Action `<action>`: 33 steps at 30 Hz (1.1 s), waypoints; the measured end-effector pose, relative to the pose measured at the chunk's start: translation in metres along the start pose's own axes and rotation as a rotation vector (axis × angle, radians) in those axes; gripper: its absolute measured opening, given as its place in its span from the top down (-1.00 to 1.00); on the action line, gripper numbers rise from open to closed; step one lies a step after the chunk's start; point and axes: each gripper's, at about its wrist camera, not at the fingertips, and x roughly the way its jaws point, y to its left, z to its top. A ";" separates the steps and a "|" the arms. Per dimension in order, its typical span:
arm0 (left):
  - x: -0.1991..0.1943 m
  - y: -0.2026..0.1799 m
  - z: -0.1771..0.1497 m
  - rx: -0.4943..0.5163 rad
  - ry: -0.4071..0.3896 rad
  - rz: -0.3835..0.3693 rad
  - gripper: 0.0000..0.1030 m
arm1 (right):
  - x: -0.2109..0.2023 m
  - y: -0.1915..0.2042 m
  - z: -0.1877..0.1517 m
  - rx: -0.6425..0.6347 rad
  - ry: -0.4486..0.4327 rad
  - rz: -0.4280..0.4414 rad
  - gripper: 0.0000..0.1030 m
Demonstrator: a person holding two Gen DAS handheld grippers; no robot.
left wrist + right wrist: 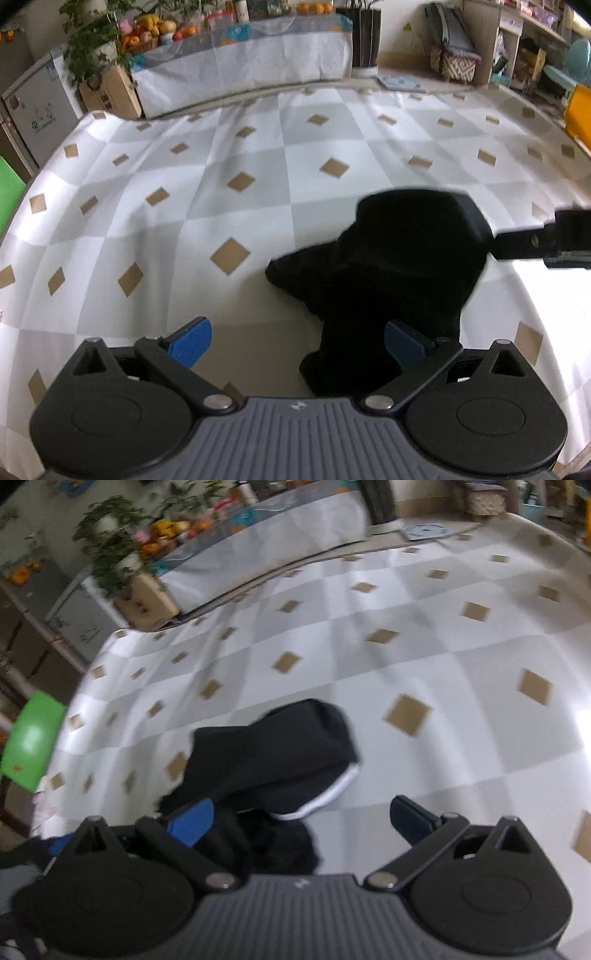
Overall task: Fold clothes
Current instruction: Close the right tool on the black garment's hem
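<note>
A black garment [399, 273] lies bunched on the checkered tablecloth [221, 192]. In the right wrist view the black garment [273, 760] shows a white trim along one edge. My left gripper [297, 345] is open, its blue pads spread wide, the right pad against the near edge of the garment. My right gripper [303, 821] is open and empty, just in front of the garment's near edge. The right gripper's body also shows in the left wrist view [546, 240] at the far right, beside the garment.
A second table with a grey cloth [243, 62] carrying fruit and plants stands beyond the far edge. A cardboard box [110, 92] and a white cabinet [37, 110] stand at the far left. A green chair [31, 746] is at the left. Shelves [524, 44] are at the back right.
</note>
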 end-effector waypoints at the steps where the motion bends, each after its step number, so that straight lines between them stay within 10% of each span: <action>1: 0.001 0.000 0.000 0.002 0.004 0.001 -0.95 | 0.003 0.006 0.000 -0.014 -0.002 0.003 -0.99; 21: -0.001 0.033 0.007 -0.120 -0.023 0.050 -0.89 | 0.001 0.028 0.010 -0.024 -0.051 0.006 -0.62; 33: 0.003 0.031 0.007 -0.111 -0.006 0.064 -0.89 | 0.024 0.043 0.003 -0.006 0.004 0.111 -0.76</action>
